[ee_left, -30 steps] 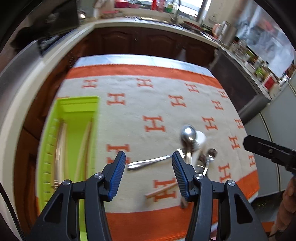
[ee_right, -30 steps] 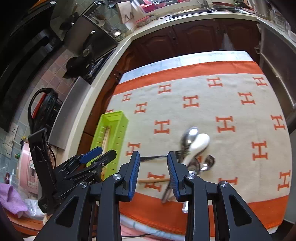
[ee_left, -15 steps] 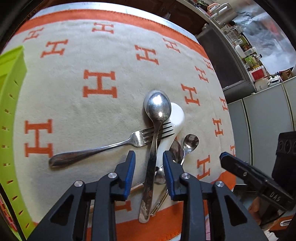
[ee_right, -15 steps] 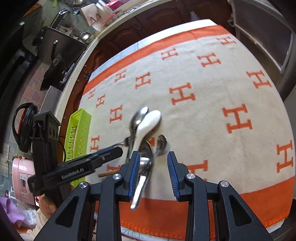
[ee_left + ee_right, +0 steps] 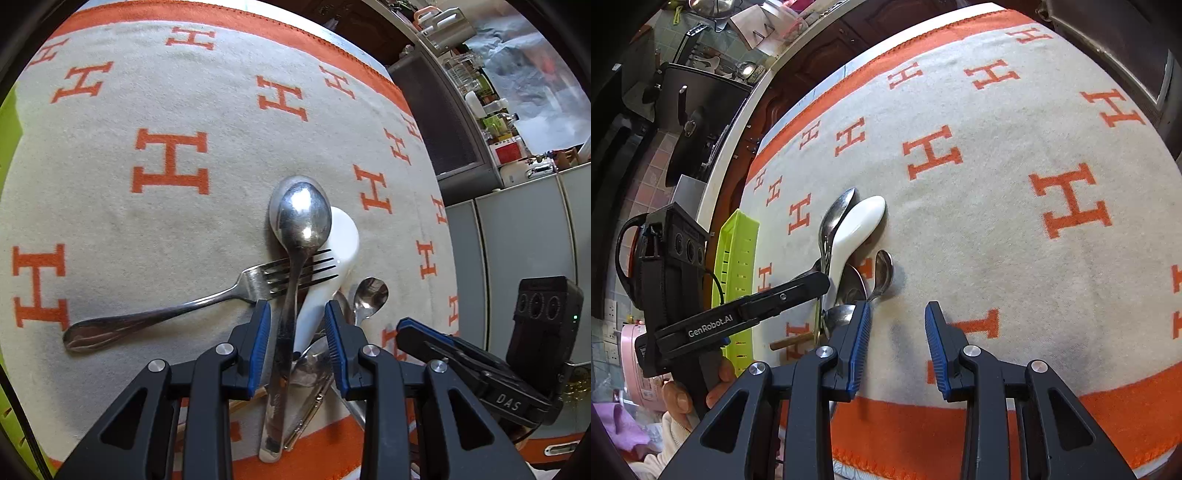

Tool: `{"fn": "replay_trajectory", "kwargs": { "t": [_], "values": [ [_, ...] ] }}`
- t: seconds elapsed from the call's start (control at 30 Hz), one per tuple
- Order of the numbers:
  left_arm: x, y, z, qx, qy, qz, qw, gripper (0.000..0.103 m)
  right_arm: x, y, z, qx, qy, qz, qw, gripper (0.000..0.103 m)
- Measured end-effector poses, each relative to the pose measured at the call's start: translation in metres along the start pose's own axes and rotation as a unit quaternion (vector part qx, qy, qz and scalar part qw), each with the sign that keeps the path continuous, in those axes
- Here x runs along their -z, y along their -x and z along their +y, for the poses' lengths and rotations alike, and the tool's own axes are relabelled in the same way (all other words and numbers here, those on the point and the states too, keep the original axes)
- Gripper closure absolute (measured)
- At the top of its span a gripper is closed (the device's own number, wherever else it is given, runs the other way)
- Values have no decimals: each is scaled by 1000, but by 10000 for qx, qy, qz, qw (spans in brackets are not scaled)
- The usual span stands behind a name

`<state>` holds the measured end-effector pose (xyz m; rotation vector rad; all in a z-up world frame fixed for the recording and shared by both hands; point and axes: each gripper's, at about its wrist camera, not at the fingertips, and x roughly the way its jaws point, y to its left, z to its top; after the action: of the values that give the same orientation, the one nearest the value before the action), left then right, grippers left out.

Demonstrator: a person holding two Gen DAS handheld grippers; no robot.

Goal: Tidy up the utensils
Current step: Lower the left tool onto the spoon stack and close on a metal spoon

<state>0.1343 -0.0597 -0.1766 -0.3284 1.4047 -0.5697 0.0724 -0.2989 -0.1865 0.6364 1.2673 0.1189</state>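
Left gripper (image 5: 297, 332) jaws, just narrowed, straddle the big steel spoon (image 5: 295, 258) handle, pads not yet pressing; handle runs along the fingers, bowl away. Right gripper (image 5: 895, 339) partly open, empty over blanket (image 5: 1034, 258) right of the spoon. Green tray (image 5: 737, 266) sits left of it; contents hidden.

Both wrist cameras look steeply down from close above the cream blanket with orange H letters (image 5: 110, 229) (image 5: 1015, 240). Both views share the heap of steel and white spoons (image 5: 303, 218) (image 5: 857, 225); each also catches the other's tool.
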Motion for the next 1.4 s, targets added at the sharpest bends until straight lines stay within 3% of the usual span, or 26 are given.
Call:
{"fn": "replay_trajectory", "kwargs": {
  "t": [0.17, 0.3, 0.43, 0.63, 0.87, 1.17, 1.4],
  "values": [
    [0, -6, -4, 58, -52, 82, 9999, 88, 0, -11, 0, -46, -31, 87, 9999, 72],
    [-1, -8, -2, 248, 32, 89, 9996, 88, 1, -17, 2, -67, -31, 124, 9999, 72],
    [-3, -12, 8, 694, 308, 105, 9971, 83, 1, -20, 2, -93, -36, 121, 9999, 72],
    [-5, -4, 4, 416, 151, 69, 9990, 79, 0, -16, -1, -107, -31, 100, 9999, 72],
    [-22, 17, 13, 451, 262, -263, 9983, 71, 1, -15, -3, -146, -36, 110, 9998, 72],
    [-38, -7, 21, 801, 527, -70, 9954, 61, 0, -14, -7, -158, -54, 94, 9998, 72],
    [-44, -20, 10, 943, 538, -11, 9941, 63, -2, -14, -7, -166, -30, 78, 9998, 72]
  ]
}}
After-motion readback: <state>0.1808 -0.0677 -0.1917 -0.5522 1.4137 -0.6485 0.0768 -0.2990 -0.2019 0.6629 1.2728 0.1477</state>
